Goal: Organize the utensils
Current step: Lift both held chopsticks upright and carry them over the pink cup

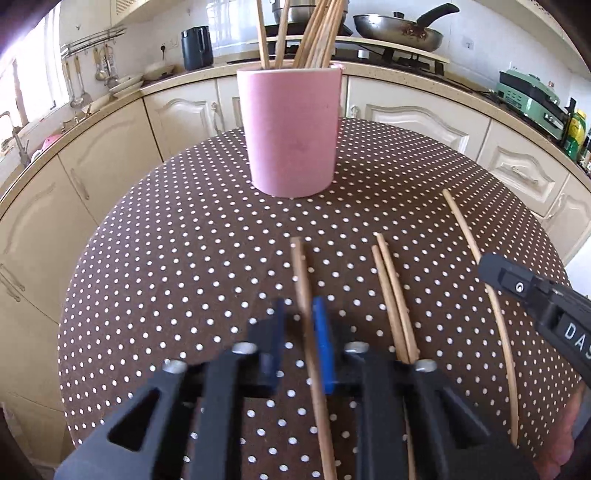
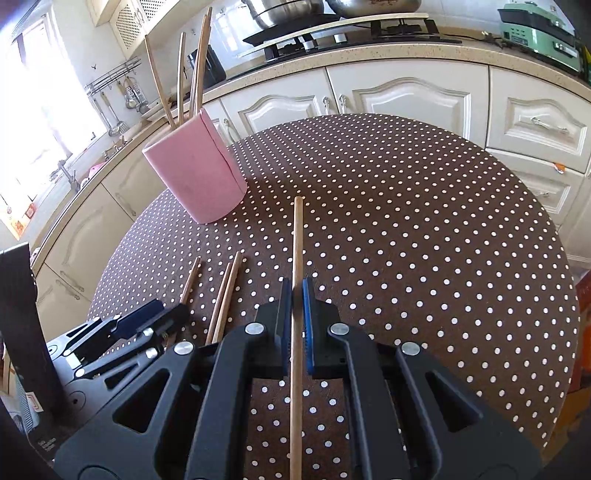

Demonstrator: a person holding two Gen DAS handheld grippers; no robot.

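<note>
A pink cup [image 1: 291, 129] holding several wooden chopsticks [image 1: 314, 33] stands on the round polka-dot table [image 1: 184, 258]; it also shows in the right wrist view [image 2: 195, 170]. My left gripper [image 1: 300, 314] is open, its blue pads either side of a chopstick [image 1: 300, 273] lying on the table. Two more chopsticks [image 1: 391, 291] lie to its right. My right gripper [image 2: 296, 295] is shut on a chopstick [image 2: 297, 240] that points forward over the table. That chopstick [image 1: 476, 258] and the right gripper's body [image 1: 535, 295] show at the right of the left wrist view.
Cream kitchen cabinets [image 2: 406, 96] and a counter curve around the table. A stove with a frying pan [image 1: 399, 31], a dark kettle [image 1: 197, 48] and a green appliance [image 1: 528, 99] sit on the counter. Ladles hang on a rail [image 1: 92, 66] at left.
</note>
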